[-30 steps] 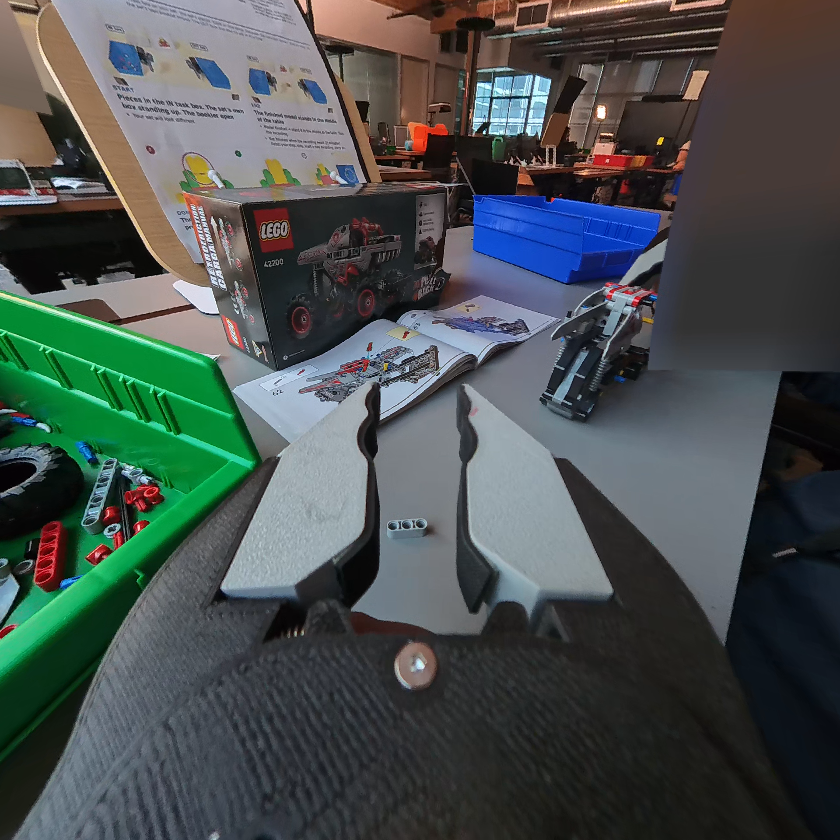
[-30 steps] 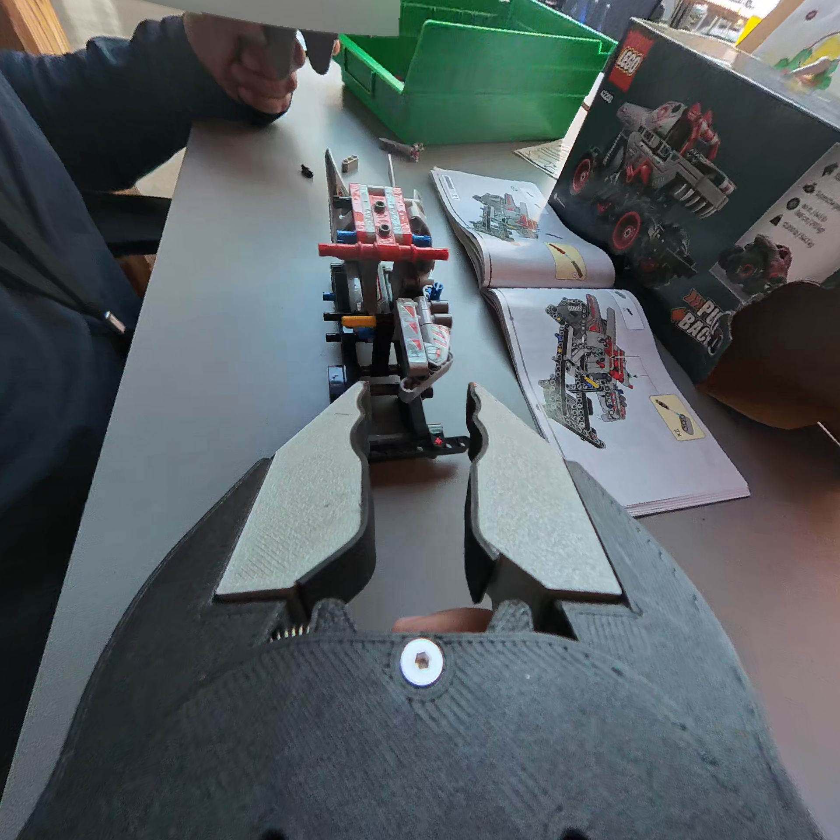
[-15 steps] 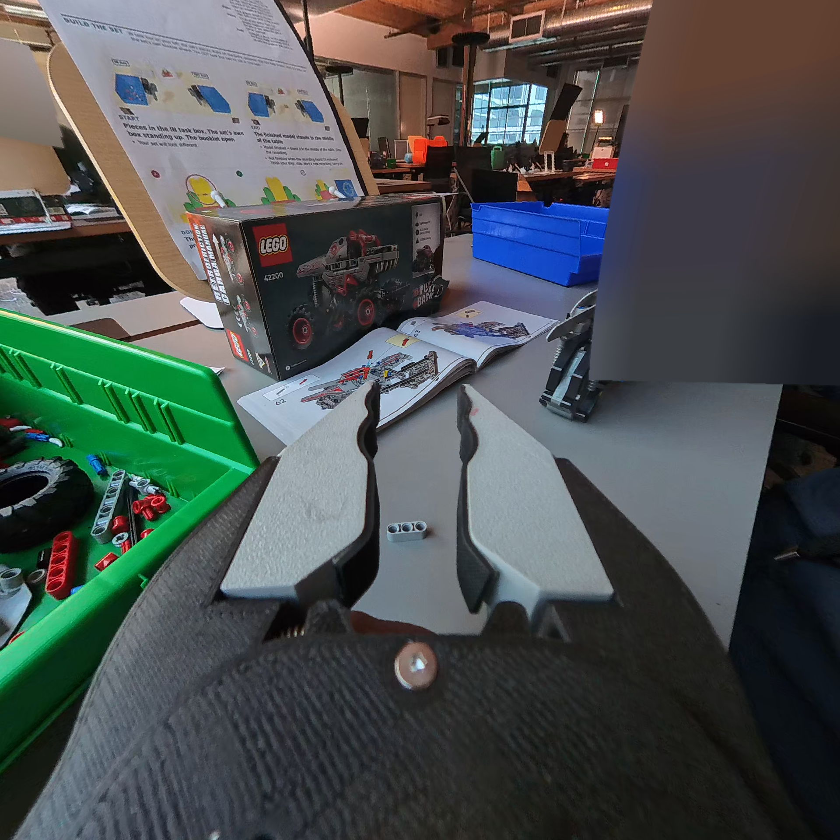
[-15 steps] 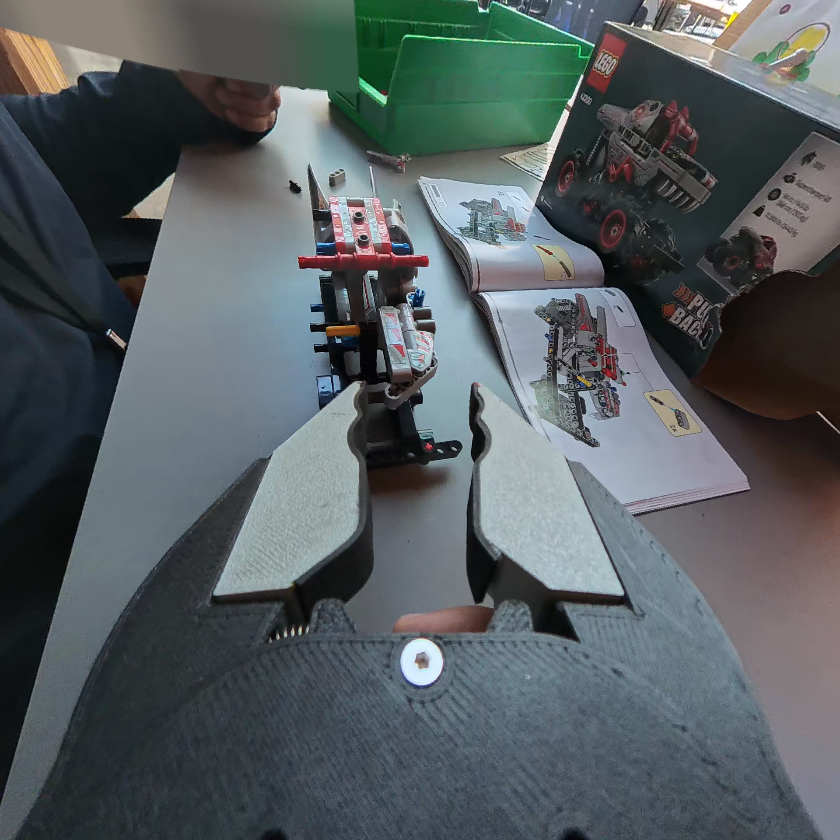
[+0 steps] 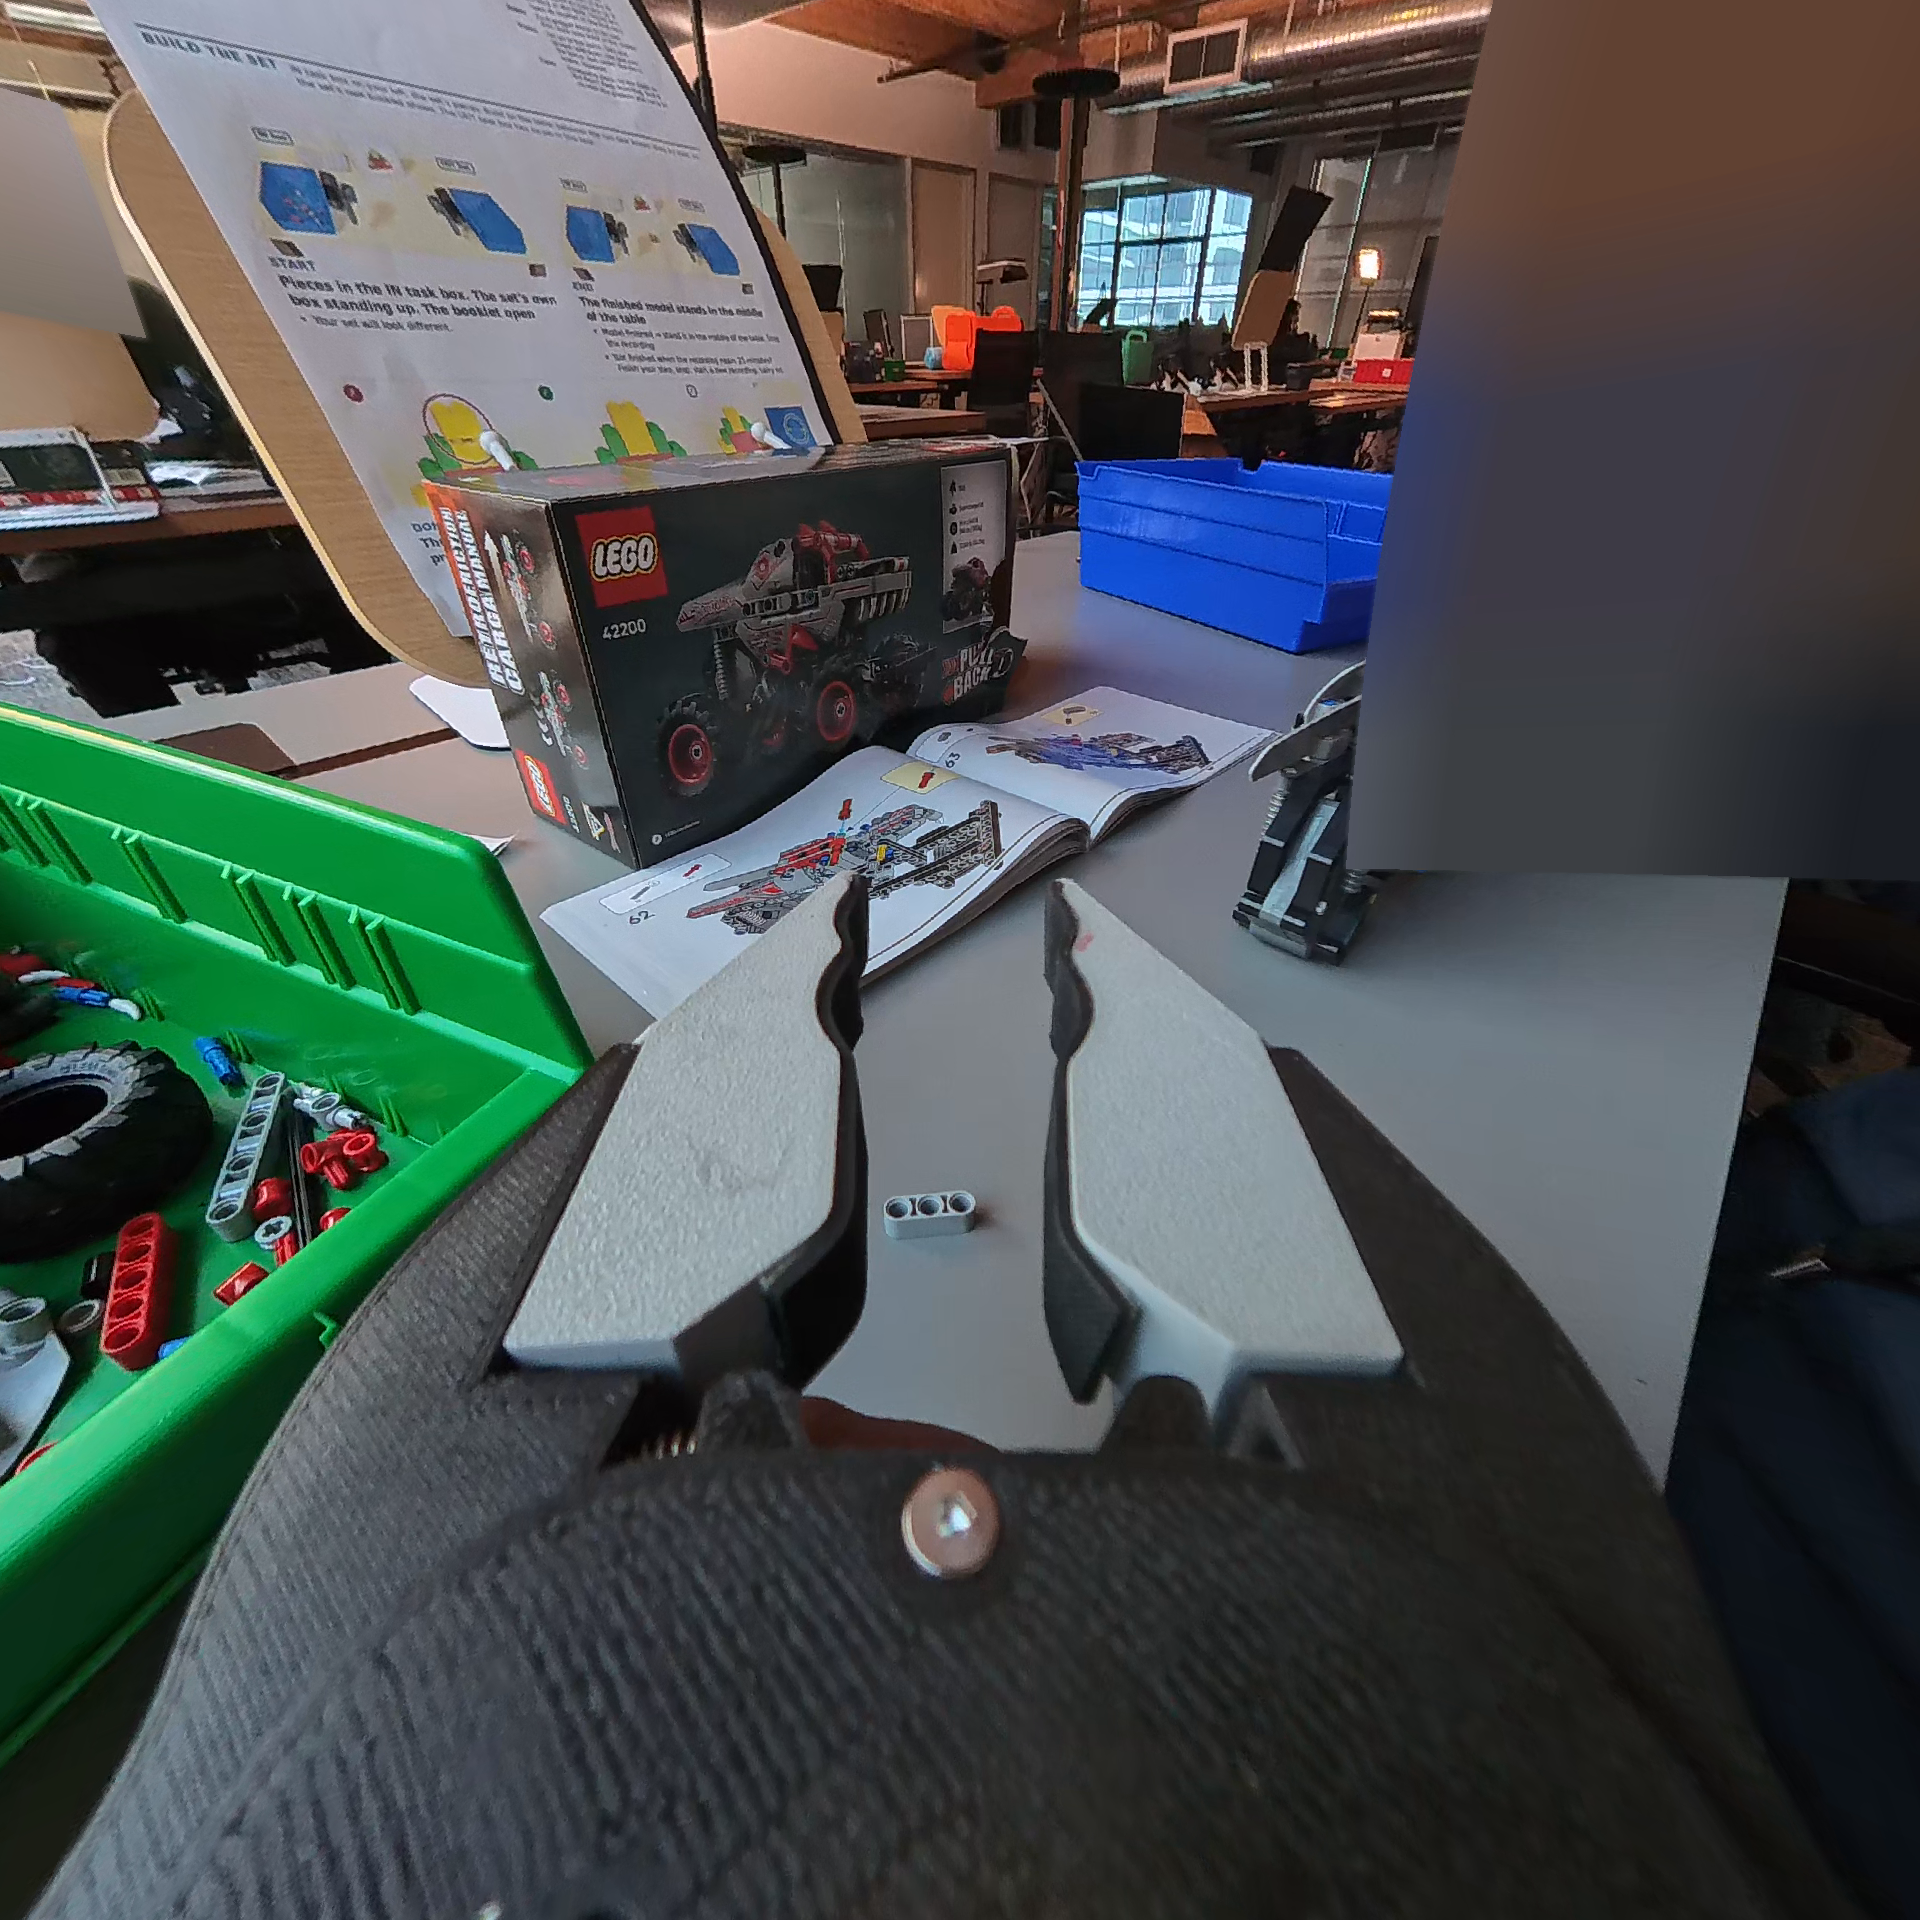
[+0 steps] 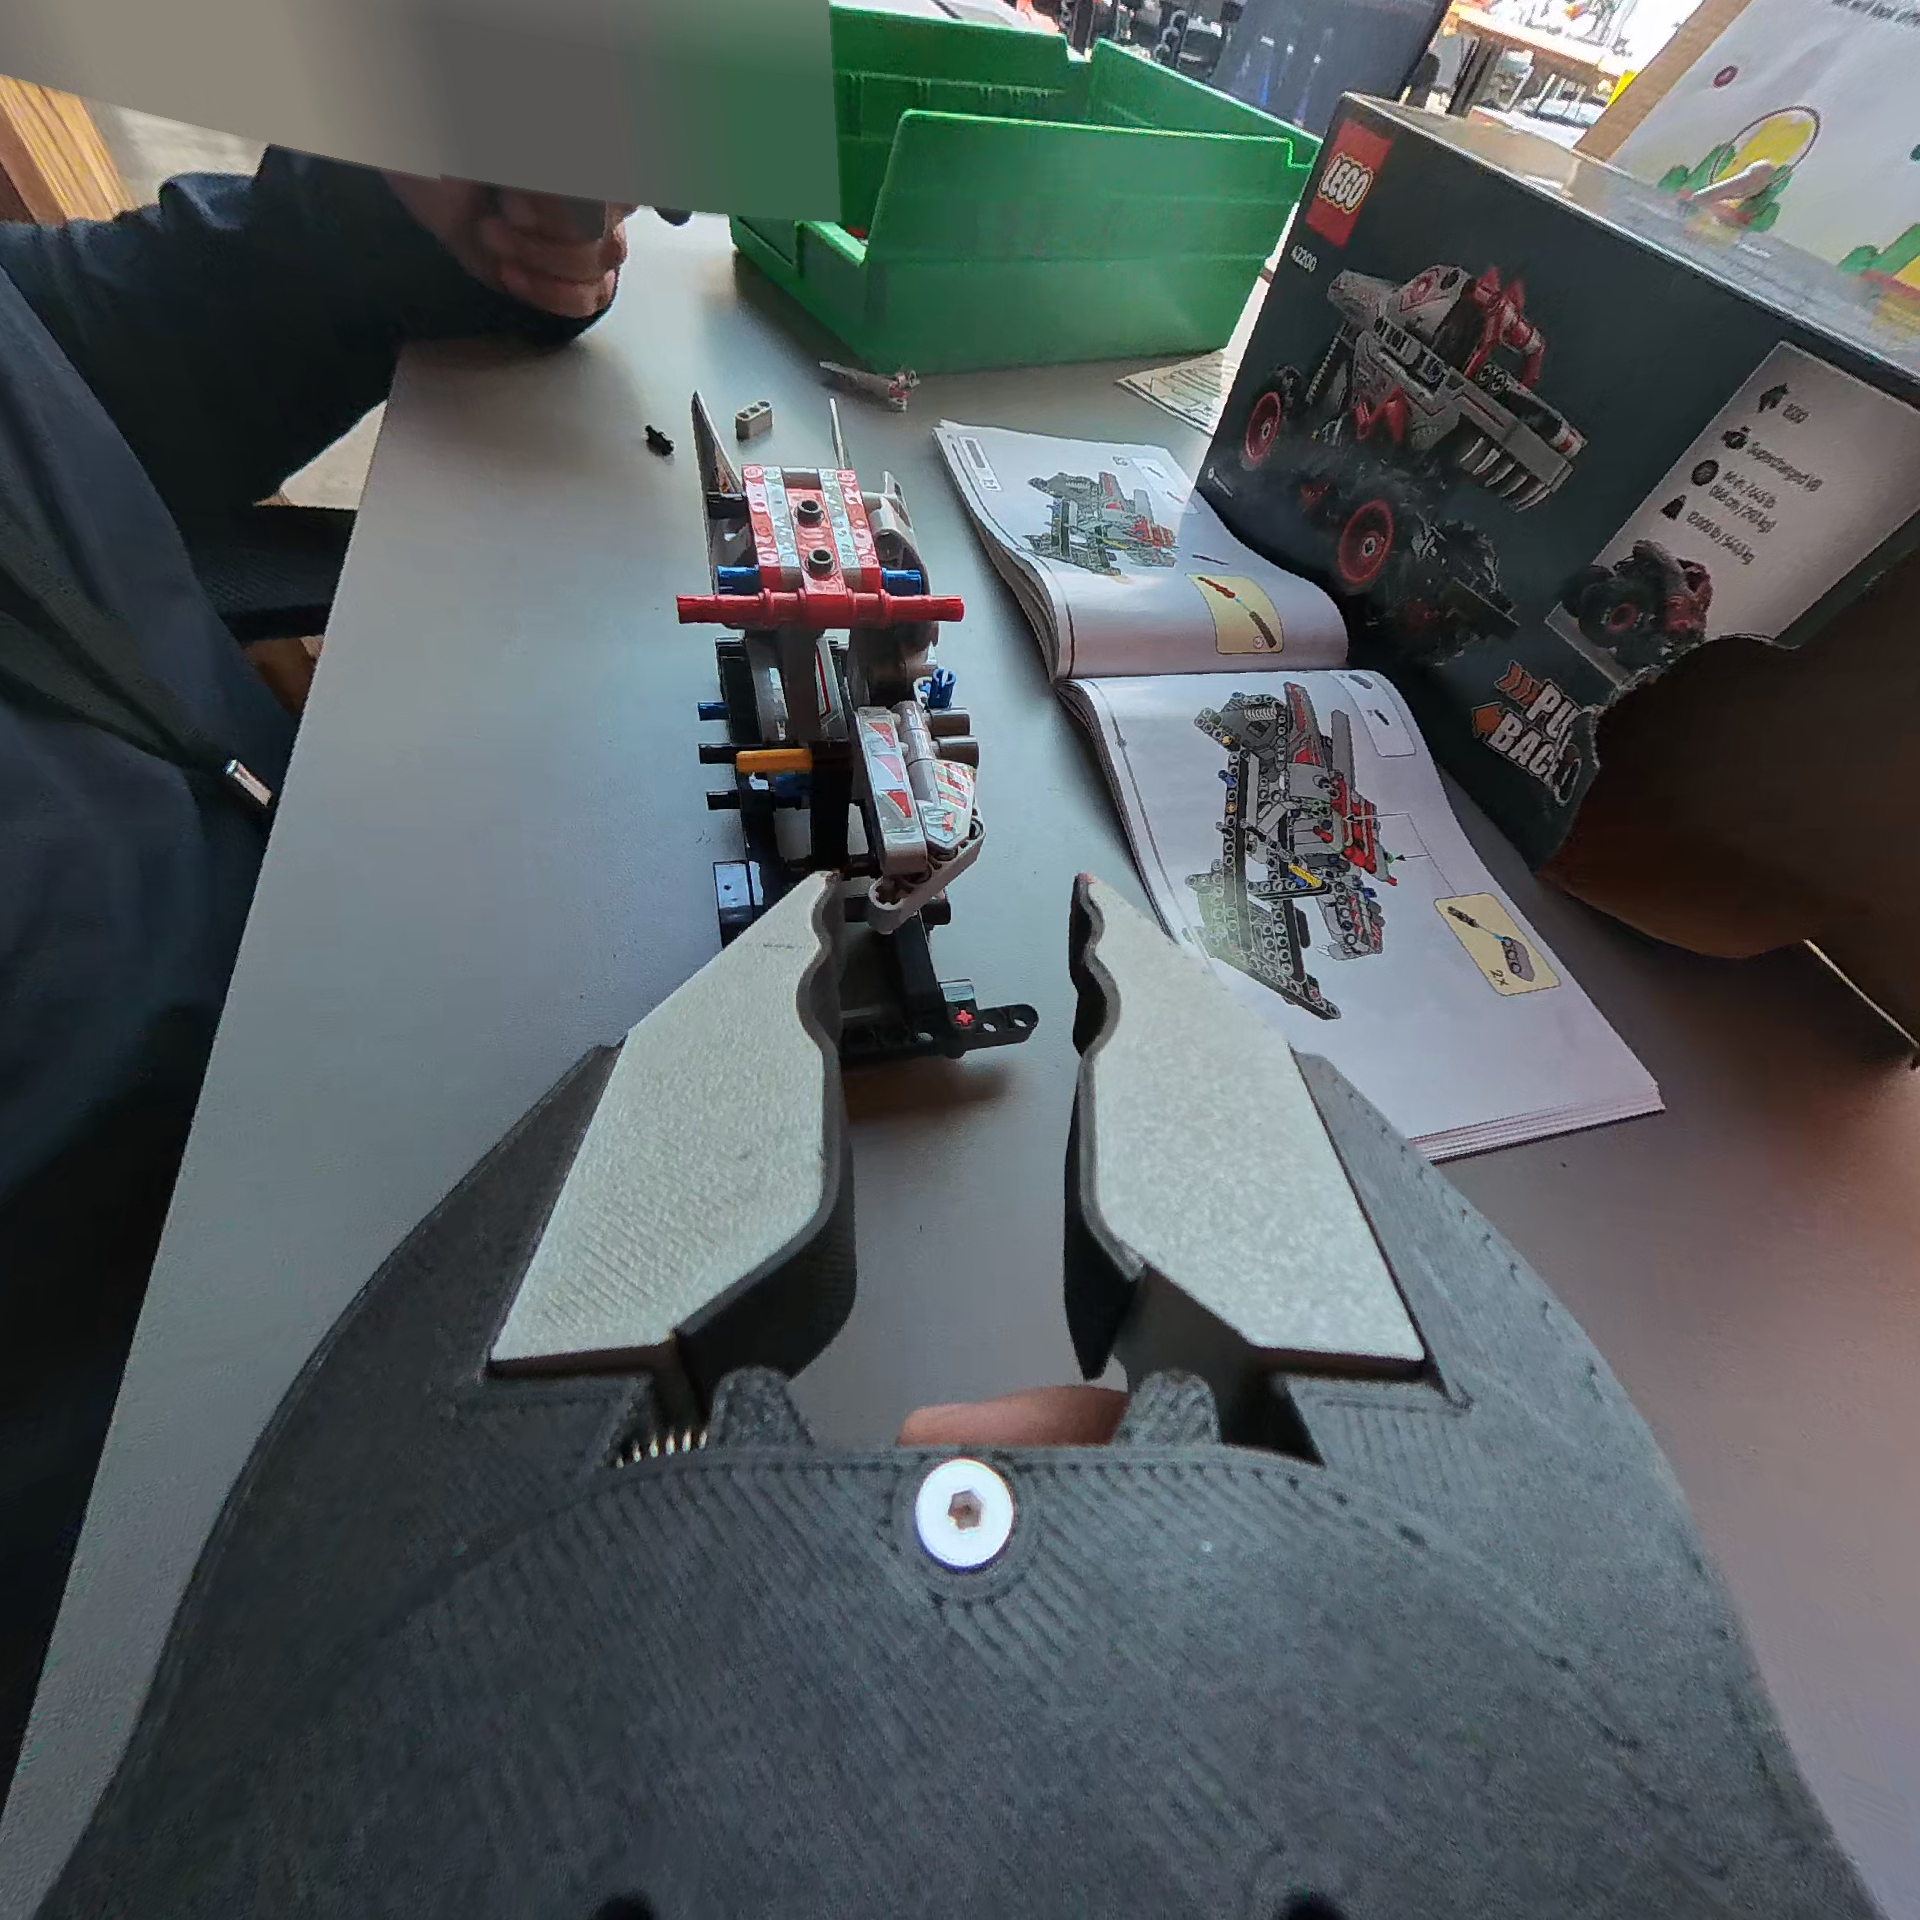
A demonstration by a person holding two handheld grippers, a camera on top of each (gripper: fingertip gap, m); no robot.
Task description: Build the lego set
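Observation:
My left gripper (image 5: 951, 920) is open and empty above the grey table, and a small grey three-hole beam (image 5: 930, 1214) lies on the table between its fingers. My right gripper (image 6: 951, 914) is open and empty, its tips just short of the rear end of the partly built truck model (image 6: 831, 707), which stands on the table. The model also shows at the right of the left wrist view (image 5: 1299, 883), half hidden by a blurred patch. The same grey beam (image 6: 755, 418), a black pin (image 6: 658, 440) and a small grey-red piece (image 6: 871, 379) lie beyond the model.
A green bin (image 5: 312, 987) of loose parts, with a tyre (image 5: 83, 1143) and red pieces, stands at the left. The open instruction booklet (image 6: 1247, 779) and the set's box (image 5: 748, 634) lie behind. A blue bin (image 5: 1226, 551) stands far back. A person's sleeve (image 6: 125, 727) runs along the table edge. Left tips to right tips: about 30 cm.
The left gripper has drifted a little left, so the model slid behind the blurred patch. The right gripper pulled back slightly from the model and opened a little wider.

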